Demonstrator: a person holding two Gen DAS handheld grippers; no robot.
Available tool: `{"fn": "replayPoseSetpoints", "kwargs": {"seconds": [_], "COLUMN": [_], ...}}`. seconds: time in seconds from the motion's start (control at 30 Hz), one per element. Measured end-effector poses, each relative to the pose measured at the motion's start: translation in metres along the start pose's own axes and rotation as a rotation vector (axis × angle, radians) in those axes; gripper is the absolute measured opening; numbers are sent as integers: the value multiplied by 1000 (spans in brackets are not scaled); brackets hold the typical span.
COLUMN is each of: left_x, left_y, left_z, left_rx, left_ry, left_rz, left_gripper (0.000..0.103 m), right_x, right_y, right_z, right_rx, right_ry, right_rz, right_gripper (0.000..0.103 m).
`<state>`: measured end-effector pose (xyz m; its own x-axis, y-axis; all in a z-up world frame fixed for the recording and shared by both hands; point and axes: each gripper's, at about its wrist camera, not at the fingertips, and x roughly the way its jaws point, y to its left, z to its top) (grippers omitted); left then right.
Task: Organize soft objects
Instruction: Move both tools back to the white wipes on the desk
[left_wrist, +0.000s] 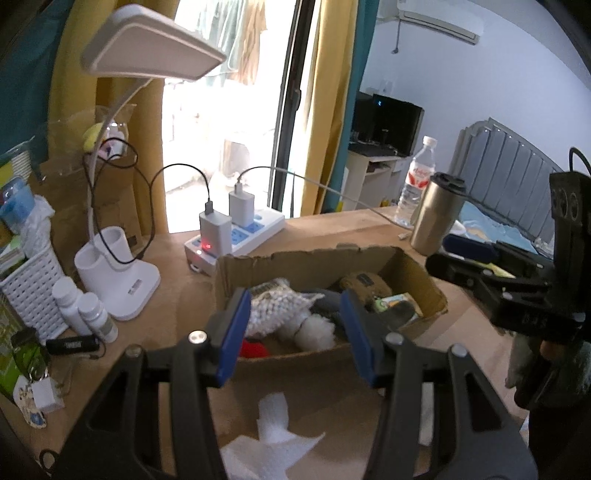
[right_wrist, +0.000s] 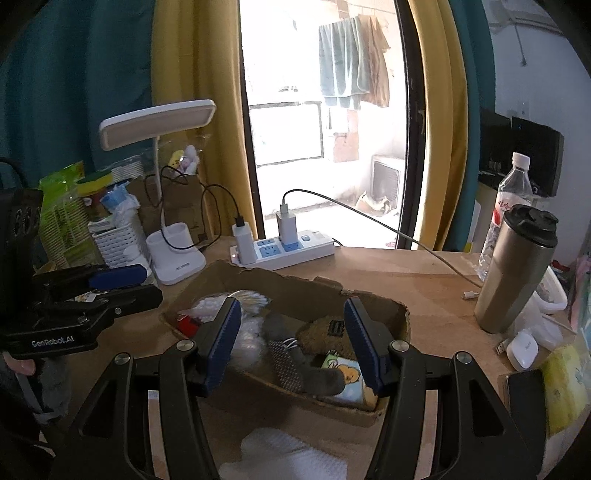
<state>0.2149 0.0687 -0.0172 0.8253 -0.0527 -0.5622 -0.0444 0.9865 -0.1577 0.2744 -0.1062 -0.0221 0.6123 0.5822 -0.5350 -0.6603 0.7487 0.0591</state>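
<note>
A torn cardboard box (left_wrist: 413, 269) (right_wrist: 303, 288) sits on the wooden desk and holds soft things: a white knitted piece (left_wrist: 275, 304), a white pompom (left_wrist: 317, 330), a red item (left_wrist: 255, 349), a grey sock (right_wrist: 286, 354), a brown plush (right_wrist: 321, 334) and a small picture pack (right_wrist: 345, 380). My left gripper (left_wrist: 295, 332) is open and empty, above the box's near wall. My right gripper (right_wrist: 293, 343) is open and empty over the box. Each gripper also shows in the other's view, the left one (right_wrist: 118, 282) and the right one (left_wrist: 461, 258). A white foam sheet (left_wrist: 273, 443) (right_wrist: 284, 458) lies in front of the box.
A white desk lamp (left_wrist: 122, 280), a power strip with chargers (left_wrist: 236, 236) and a white basket (left_wrist: 31, 291) stand at the left and back. A steel tumbler (right_wrist: 513, 269) and a water bottle (right_wrist: 511, 206) stand at the right, with a white case (right_wrist: 522, 349).
</note>
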Motion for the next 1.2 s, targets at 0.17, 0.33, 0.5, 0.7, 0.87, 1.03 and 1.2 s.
{"fn": "replayPoseSetpoints", "kwargs": {"seconds": [0.17, 0.33, 0.5, 0.7, 0.87, 1.03, 1.2], "left_x": [-12, -20, -29, -41, -50, -55, -58], "left_y": [-1, -4, -6, -10, -13, -14, -14], "left_z": [-8, -14, -20, -29, -38, -51, -64], "left_rx": [-11, -12, -9, -9, -6, -7, -15], "left_ry": [-8, -13, -20, -29, -25, -10, 2], "left_rz": [-5, -12, -15, -22, -23, -19, -11], "left_gripper": [53, 53, 54, 75, 75, 75, 75], "right_x": [-12, -23, -33, -45, -56, -62, -65], "right_y": [9, 13, 18, 25, 29, 32, 37], "right_z": [-4, -9, -14, -22, -28, -38, -50], "right_rx": [-13, -17, -15, -19, -20, -15, -17], "right_ry": [-3, -7, -14, -18, -27, -25, -8], "right_rz": [-3, -16, -25, -36, -45, -45, -41], "right_gripper": [61, 62, 67, 68, 69, 69, 69]}}
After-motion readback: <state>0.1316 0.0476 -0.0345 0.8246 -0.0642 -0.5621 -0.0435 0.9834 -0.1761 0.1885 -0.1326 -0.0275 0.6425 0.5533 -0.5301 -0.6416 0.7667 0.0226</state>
